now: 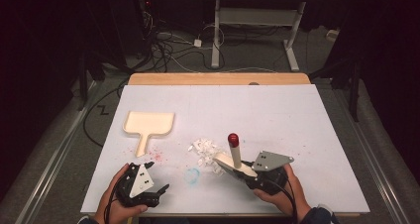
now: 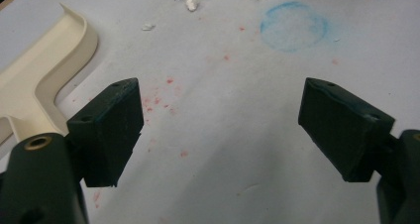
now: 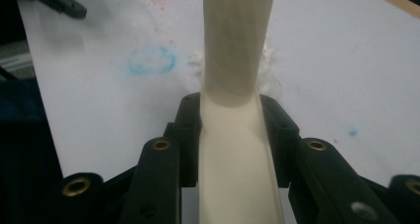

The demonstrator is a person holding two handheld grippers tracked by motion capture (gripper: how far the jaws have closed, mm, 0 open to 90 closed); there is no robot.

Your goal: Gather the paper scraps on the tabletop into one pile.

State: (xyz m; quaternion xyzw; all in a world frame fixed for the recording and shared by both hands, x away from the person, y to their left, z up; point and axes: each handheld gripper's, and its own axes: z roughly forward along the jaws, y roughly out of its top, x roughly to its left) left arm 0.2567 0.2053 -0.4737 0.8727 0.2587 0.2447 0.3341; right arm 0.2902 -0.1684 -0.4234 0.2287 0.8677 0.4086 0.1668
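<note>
A: We see our left gripper (image 1: 157, 190), black, with a white three-cornered plate on top at eleven o'clock.

B: Our right gripper (image 1: 236, 170) has a grey plate, brass screws, black cables, and dark blue sleeves.

Dim, dark surroundings, brighter white table (image 1: 277, 110), soft blur in close views.

Left gripper (image 2: 220, 130): its two black jaws stand wide apart, nothing between them.
Table sheet (image 2: 237, 149): white, lying under the jaws.
Dustpan (image 2: 42, 80): cream, at the left edge, its handle running down behind the left jaw.
Red specks (image 2: 158, 100): scattered on the sheet between the jaws.
Blue ring (image 2: 293, 26): a smudged circle, upper right of centre.
White scraps (image 2: 190, 1): small crumpled bits along the top edge.
</note>
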